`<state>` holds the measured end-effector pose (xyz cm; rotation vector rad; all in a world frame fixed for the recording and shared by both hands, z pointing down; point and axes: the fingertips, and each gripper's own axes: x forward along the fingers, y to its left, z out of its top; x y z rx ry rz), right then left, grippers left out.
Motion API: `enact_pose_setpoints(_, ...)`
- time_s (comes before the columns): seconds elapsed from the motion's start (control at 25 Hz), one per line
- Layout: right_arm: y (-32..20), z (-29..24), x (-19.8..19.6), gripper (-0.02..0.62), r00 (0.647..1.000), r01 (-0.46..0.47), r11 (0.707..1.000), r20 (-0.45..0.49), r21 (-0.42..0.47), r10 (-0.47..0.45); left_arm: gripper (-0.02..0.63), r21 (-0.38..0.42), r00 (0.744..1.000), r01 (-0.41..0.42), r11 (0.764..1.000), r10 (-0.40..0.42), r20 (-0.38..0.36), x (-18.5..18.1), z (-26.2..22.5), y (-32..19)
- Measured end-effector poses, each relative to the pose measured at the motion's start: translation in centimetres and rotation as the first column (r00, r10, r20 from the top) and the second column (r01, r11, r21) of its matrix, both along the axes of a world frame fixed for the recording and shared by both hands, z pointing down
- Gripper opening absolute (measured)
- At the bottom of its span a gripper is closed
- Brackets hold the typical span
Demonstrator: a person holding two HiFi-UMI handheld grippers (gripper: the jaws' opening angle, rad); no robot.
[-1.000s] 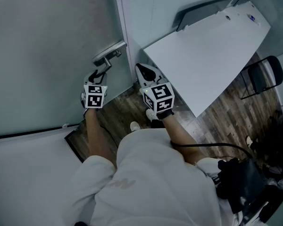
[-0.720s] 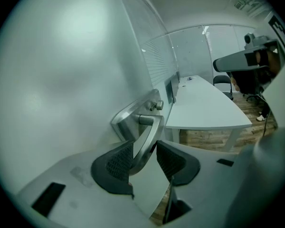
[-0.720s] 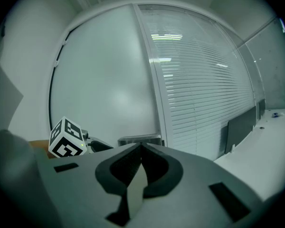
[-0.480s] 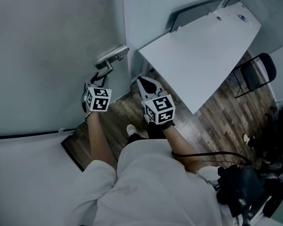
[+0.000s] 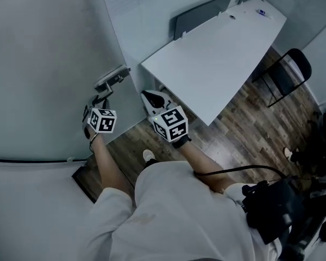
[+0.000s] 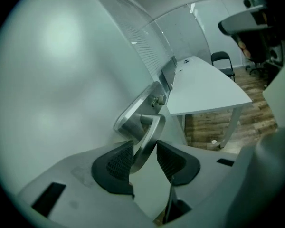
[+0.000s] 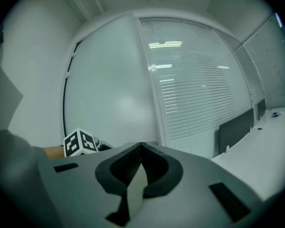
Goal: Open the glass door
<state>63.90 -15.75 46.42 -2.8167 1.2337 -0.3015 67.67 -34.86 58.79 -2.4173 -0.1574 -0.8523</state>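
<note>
My left gripper (image 6: pixel 143 153) has its jaws clamped on the curved silver metal lever handle (image 6: pixel 152 127) of the frosted glass door (image 6: pixel 47 80). My right gripper (image 7: pixel 141 150), just right of that handle, shows jaws pressed together, empty. A white rectangular counter (image 5: pixel 217 53) stands farther right.

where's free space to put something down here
The white table top is bare almost all over. The wood floor between table and black chair is open too. Tight only at the door handle, held in the left tongs.
</note>
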Motion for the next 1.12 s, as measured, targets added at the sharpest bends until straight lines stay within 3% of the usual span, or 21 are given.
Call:
enact_pose_setpoints(0.2, 7.4, -1.4, -3.2, 0.000, 1.000, -0.002, 1.000, -0.019, 0.012, 0.003, 0.150, 0.091, 0.994, 0.106, 0.990, -0.109, 0.025, -2.2, 0.4, 1.4)
enact_pose_setpoints(0.68, 24.9, 1.0, -9.6, 0.000, 0.998, -0.033, 0.998, 0.046, 0.059, 0.030, 0.150, 0.201, 0.973, 0.203, 0.958, -0.220, 0.067, -9.7, 0.3, 5.5)
enact_pose_setpoints(0.92, 27.8, 2.0, -12.6, 0.000, 0.998, 0.009, 0.996, 0.063, 0.084, -0.014, 0.150, 0.262, 0.964, 0.230, 0.937, -0.257, 0.074, -14.7, 0.5, 8.0)
enact_pose_setpoints(1.12, 25.8, 2.8, -14.8, 0.000, 0.990, 0.093, 0.989, 0.097, 0.111, -0.104, 0.153, 0.262, 0.960, 0.235, 0.936, -0.266, 0.090, -19.4, 0.4, 9.0)
